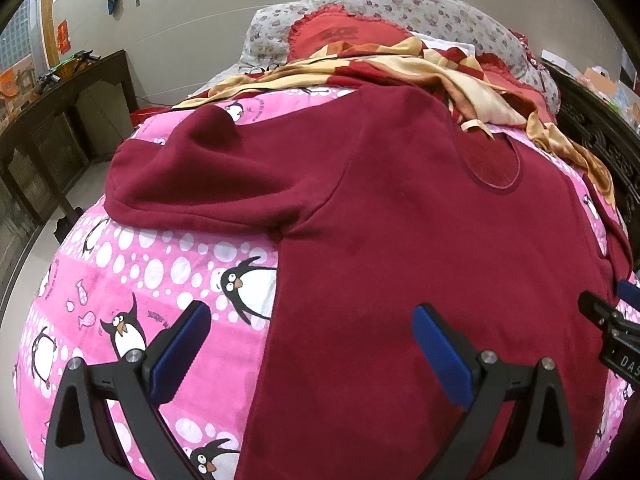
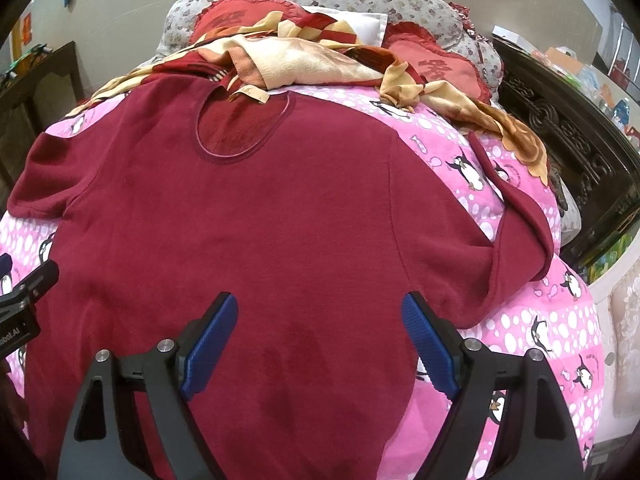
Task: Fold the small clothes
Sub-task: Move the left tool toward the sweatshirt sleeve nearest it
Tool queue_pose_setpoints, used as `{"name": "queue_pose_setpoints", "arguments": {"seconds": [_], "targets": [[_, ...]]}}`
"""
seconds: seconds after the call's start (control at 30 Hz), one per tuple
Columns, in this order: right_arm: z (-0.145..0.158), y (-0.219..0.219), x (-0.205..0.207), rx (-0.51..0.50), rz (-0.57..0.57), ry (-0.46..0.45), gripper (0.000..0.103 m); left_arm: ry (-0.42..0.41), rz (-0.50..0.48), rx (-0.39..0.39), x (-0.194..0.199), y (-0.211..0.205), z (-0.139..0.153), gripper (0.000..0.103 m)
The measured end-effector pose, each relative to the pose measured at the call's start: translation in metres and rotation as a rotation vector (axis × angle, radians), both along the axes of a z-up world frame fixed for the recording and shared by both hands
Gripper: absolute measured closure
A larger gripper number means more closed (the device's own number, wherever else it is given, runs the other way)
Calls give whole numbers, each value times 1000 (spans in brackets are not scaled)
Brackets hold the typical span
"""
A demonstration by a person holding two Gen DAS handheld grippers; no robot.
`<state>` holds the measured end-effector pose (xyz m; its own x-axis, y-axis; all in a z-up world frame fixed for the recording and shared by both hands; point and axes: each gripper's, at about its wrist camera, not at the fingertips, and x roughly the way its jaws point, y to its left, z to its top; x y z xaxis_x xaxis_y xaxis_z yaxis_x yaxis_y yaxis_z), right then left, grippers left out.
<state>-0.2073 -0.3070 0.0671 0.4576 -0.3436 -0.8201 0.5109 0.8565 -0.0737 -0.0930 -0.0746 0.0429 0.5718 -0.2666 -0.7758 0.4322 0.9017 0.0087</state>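
A dark red long-sleeved top (image 1: 400, 220) (image 2: 248, 208) lies spread flat on a pink penguin-print quilt (image 1: 132, 280) (image 2: 540, 320), neckline toward the pillows. Its left sleeve (image 1: 192, 176) is bunched and folded; its right sleeve (image 2: 516, 232) curls up at the quilt's edge. My left gripper (image 1: 310, 320) hovers open over the top's lower left side edge, one blue finger over the quilt, the other over the cloth. My right gripper (image 2: 320, 314) hovers open over the top's lower right body. Neither holds anything. Each gripper's tip shows at the edge of the other view.
A red and cream blanket (image 1: 420, 76) (image 2: 312, 60) is heaped beyond the neckline, with red heart cushions (image 2: 440, 68) and floral pillows (image 1: 400, 4) behind. A dark carved bed frame (image 2: 568, 136) runs along the right. A dark wooden cabinet (image 1: 60, 120) stands to the left.
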Motion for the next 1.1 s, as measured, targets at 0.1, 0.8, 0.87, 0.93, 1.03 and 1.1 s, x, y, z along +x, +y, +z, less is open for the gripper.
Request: {"name": "queue_pose_setpoints", "arguments": {"seconds": [0.1, 0.8, 0.87, 0.93, 1.03, 1.1], "targets": [[0, 0, 0, 2, 1, 1, 9, 0, 1, 0, 1, 0, 0, 0], [-3, 7, 25, -3, 42, 7, 9, 45, 84, -88, 36, 40, 11, 0], [-4, 9, 30, 4, 53, 8, 9, 37, 115, -93, 45, 52, 14, 0], [-4, 12, 34, 4, 63, 7, 9, 26, 149, -97, 55, 65, 18, 0], [-5, 16, 40, -2, 78, 8, 9, 10, 202, -91, 73, 84, 21, 0], [-6, 19, 44, -5, 88, 8, 9, 6, 225, -71, 82, 93, 20, 1]]}}
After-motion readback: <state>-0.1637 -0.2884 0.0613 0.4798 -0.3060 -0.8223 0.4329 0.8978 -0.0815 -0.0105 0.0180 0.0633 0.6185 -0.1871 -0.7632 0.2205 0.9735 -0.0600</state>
